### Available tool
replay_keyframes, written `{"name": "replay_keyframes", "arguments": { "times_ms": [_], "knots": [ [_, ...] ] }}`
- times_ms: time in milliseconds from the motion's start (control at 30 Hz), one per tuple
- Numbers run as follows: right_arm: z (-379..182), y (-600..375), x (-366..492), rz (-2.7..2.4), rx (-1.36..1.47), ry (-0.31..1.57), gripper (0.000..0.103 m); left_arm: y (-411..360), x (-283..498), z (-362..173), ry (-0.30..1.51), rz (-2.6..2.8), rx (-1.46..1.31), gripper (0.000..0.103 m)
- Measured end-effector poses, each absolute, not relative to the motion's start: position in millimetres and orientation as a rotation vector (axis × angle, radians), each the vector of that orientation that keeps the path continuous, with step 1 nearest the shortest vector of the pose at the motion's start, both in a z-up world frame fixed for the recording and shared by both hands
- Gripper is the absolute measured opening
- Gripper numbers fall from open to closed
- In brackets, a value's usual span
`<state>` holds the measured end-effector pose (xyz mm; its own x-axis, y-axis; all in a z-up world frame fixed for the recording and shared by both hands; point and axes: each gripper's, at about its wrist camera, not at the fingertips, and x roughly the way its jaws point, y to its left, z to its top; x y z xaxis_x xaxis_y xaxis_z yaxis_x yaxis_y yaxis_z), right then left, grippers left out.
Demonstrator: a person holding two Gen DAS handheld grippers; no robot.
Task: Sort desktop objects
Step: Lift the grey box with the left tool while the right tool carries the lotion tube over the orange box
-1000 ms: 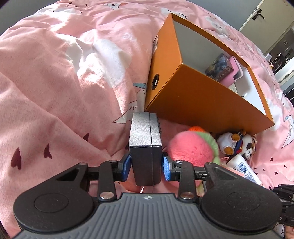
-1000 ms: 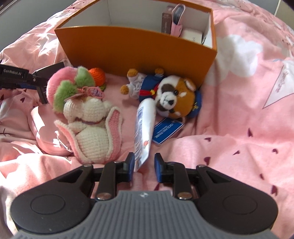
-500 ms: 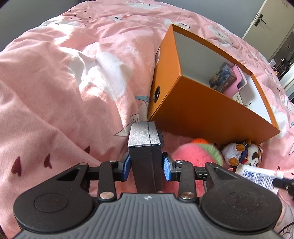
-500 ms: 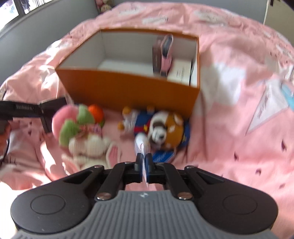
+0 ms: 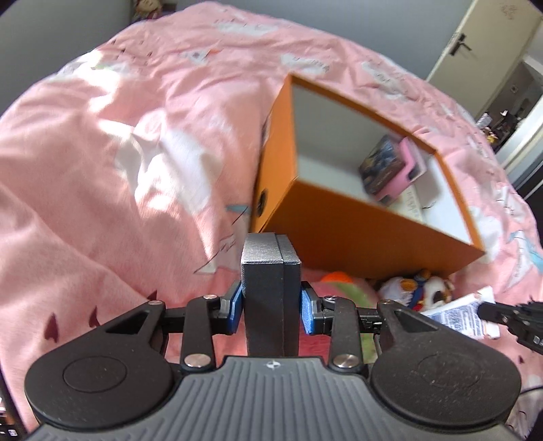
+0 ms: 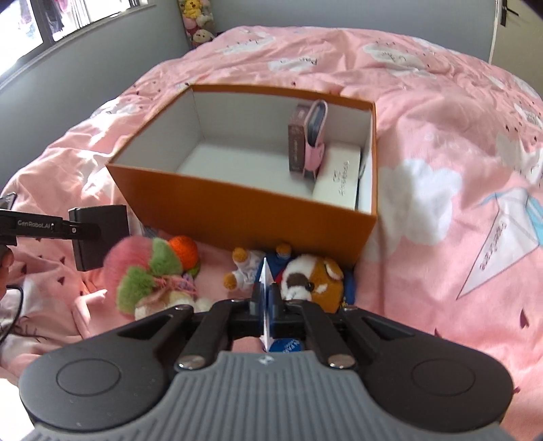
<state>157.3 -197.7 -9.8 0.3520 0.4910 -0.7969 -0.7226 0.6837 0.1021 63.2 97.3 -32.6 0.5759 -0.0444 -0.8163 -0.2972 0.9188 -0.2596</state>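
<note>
Your right tongs [image 6: 266, 300] have just been closing and are now pinching the flat end of the white tube [image 6: 265, 307]; your left tongs [image 5: 271, 303] are gripping the dark grey case [image 5: 270, 288]. Both are hanging above the pink bed [image 6: 441, 176], short of the orange box [image 6: 258, 207], so you are looking ready to drop them in

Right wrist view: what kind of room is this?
Most likely a bedroom: the orange box sits on a bed with a pink printed duvet, plush toys are stacked in the far corner, and a window is at upper left.
</note>
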Motion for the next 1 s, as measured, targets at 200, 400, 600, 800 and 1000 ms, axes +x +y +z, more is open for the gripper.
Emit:
{"name": "replay_keyframes", "arguments": {
  "times_ms": [200,400,600,800,1000],
  "knots": [
    [17,-202,156,0.835,-0.251,0.862,0.002,79,62,3,0.897,0.045,-0.377,0.039],
    [51,-203,153,0.875,-0.229,0.775,0.002,60,74,29,0.855,-0.079,-0.396,0.039],
    [82,-201,157,0.91,-0.185,0.682,0.002,45,100,44,0.83,-0.154,-0.406,0.039],
    [96,-192,168,0.91,-0.157,0.619,0.002,34,127,47,0.825,-0.165,-0.398,0.039],
    [93,-183,191,0.882,-0.135,0.619,0.002,31,154,41,0.85,-0.169,-0.412,0.039]
  ]
}}
